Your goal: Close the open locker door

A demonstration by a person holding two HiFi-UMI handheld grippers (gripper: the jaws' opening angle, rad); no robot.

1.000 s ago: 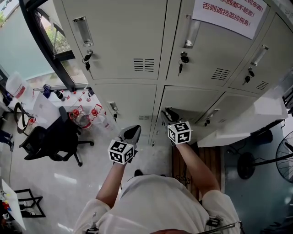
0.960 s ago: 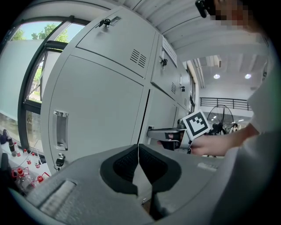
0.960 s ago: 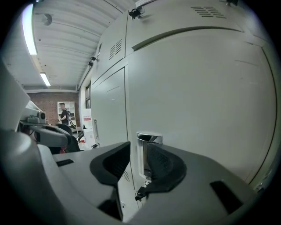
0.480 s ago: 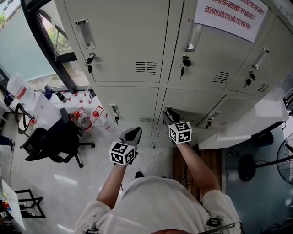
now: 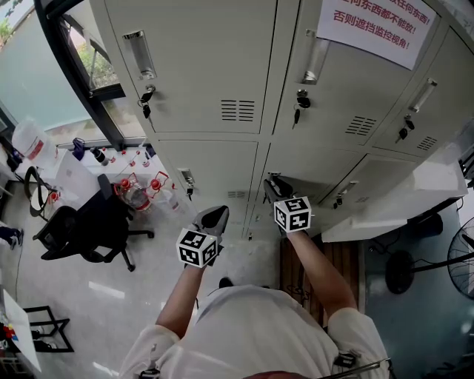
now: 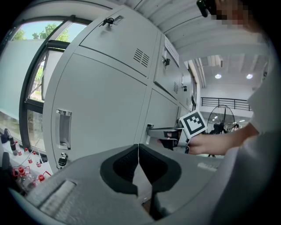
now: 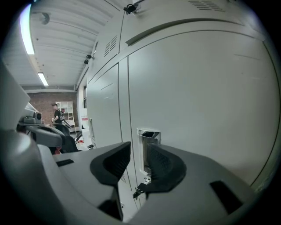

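A bank of grey lockers (image 5: 215, 66) fills the head view. The lower middle locker door (image 5: 311, 166) looks flush with its neighbours. My right gripper (image 5: 271, 182) is right at that door's left edge, open. In the right gripper view the door's chrome handle (image 7: 148, 133) shows through the gap of the right gripper (image 7: 138, 154), with keys (image 7: 139, 190) hanging below it. My left gripper (image 5: 215, 215) hangs lower left, apart from the lockers. It is the shut left gripper (image 6: 138, 151) with nothing in it, and the right gripper (image 6: 164, 134) shows beyond it.
A black office chair (image 5: 89, 226) and several red-capped bottles (image 5: 137, 189) stand on the floor at left by a window (image 5: 81, 66). A white table (image 5: 385, 200) juts out at right, with a fan (image 5: 463, 263) beside it. A red-printed notice (image 5: 374, 22) hangs on an upper door.
Both grippers have stayed almost where they were; only the head view has drifted slightly.
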